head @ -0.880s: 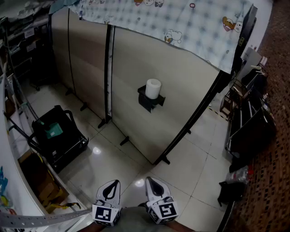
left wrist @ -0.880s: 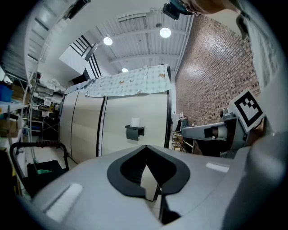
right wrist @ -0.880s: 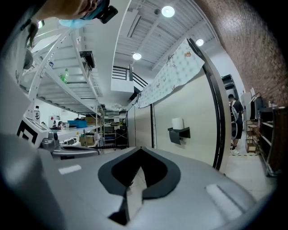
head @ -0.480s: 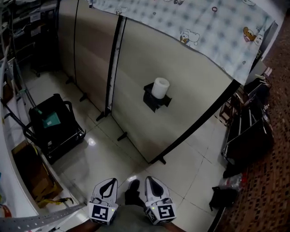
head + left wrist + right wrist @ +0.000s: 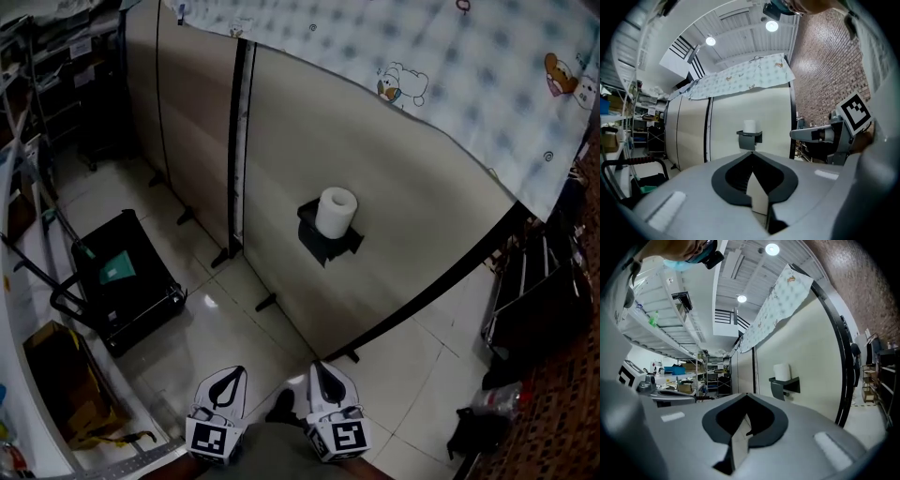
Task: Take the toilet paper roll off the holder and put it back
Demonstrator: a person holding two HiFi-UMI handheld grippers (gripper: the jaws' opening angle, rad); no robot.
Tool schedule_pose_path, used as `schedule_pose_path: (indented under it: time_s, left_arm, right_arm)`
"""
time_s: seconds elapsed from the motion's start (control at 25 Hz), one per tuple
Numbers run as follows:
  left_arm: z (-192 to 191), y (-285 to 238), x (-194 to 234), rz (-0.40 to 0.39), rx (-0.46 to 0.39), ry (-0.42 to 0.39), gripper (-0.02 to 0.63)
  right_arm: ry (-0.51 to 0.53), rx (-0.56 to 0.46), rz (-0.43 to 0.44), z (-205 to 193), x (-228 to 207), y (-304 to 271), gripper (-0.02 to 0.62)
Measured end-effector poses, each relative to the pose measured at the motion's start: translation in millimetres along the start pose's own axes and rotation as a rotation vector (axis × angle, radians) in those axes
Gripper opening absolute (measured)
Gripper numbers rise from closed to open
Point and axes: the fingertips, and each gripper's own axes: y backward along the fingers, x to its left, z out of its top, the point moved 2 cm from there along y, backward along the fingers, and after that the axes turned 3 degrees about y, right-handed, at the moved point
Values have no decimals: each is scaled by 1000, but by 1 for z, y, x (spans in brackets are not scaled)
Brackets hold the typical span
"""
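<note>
White toilet paper roll (image 5: 336,212) atop holder (image 5: 326,246)

Bare tiled floor (image 5: 225,328) gives open passage toward the beige partition (image 5: 422,216) at 12 o'clock. The toilet paper roll (image 5: 336,211) stands on its black holder (image 5: 323,246) with free room above and at both sides. A black cart (image 5: 127,286) blocks 10 o'clock; dark racks (image 5: 534,300) crowd 2 o'clock.

Toilet roll (image 5: 336,212) atop black holder (image 5: 322,246)

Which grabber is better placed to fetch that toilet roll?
Right, marginally: in the head view the right gripper sits almost straight below the toilet paper roll; left gripper sits further aside. Both shut, far off.
</note>
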Motion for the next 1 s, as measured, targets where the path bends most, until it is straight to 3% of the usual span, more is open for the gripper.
schedule_pose_path:
  time_s: [0.44, 0.8, 1.0]
  left_arm:
    - [56, -152, -29, -9, -22, -50, 6]
    - [98, -215, -1, -21, -68, -59, 7]
    - [121, -263, 19, -102, -87, -64, 8]
  right_arm:
    - [25, -81, 37, 36, -124, -70, 0]
    - [101, -77, 70, 66, -150, -115, 0]
    - [206, -74, 69, 92, -162, -151, 0]
